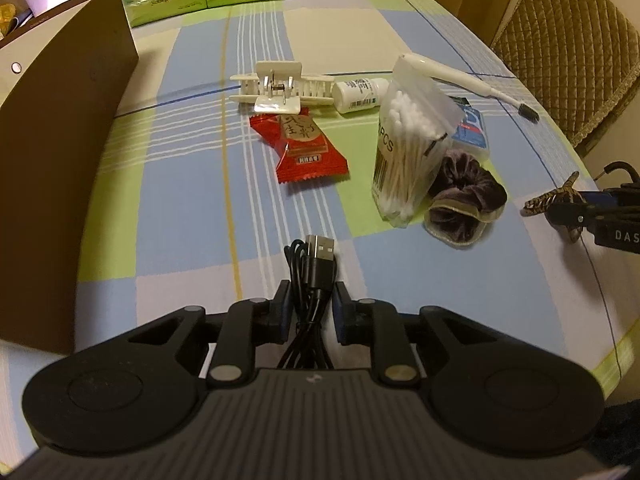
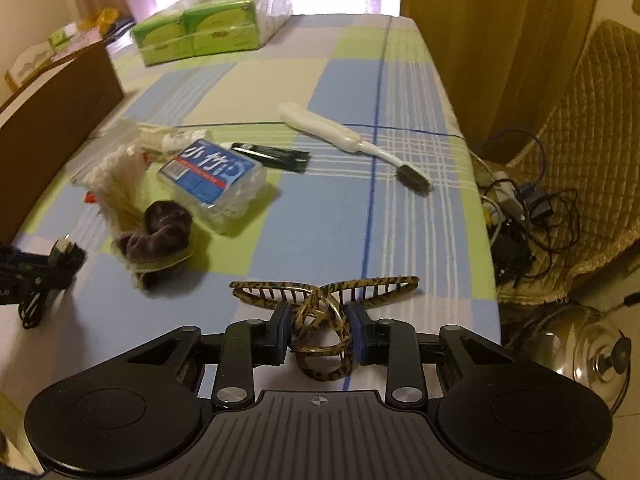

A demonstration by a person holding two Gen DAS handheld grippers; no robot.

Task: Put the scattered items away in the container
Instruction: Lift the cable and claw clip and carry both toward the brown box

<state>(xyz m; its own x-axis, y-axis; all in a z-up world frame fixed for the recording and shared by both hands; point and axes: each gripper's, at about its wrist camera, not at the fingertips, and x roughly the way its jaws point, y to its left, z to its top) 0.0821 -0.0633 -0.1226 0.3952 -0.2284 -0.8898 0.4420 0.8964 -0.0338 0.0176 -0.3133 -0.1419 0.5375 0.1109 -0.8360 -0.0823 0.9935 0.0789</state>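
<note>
The left gripper [image 1: 310, 312] pinches a coiled black USB cable [image 1: 314, 276] at 6 o'clock of its view, above the checked blue-and-green tablecloth [image 1: 192, 208]; it looks light and floppy, so the bundled middle is the place to hold, with the brown cardboard container [image 1: 68, 168] at 9 o'clock. The right gripper [image 2: 319, 330] is pressed onto the looped handles of a tortoiseshell plastic claw hair clip [image 2: 324, 300], likely stiff, sprung and slippery.

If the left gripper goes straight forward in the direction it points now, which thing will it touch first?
Probably the red snack packet. The left gripper, shut on the black USB cable, faces bare tablecloth first; the packet lies next in that line, though depth is unclear.
</note>
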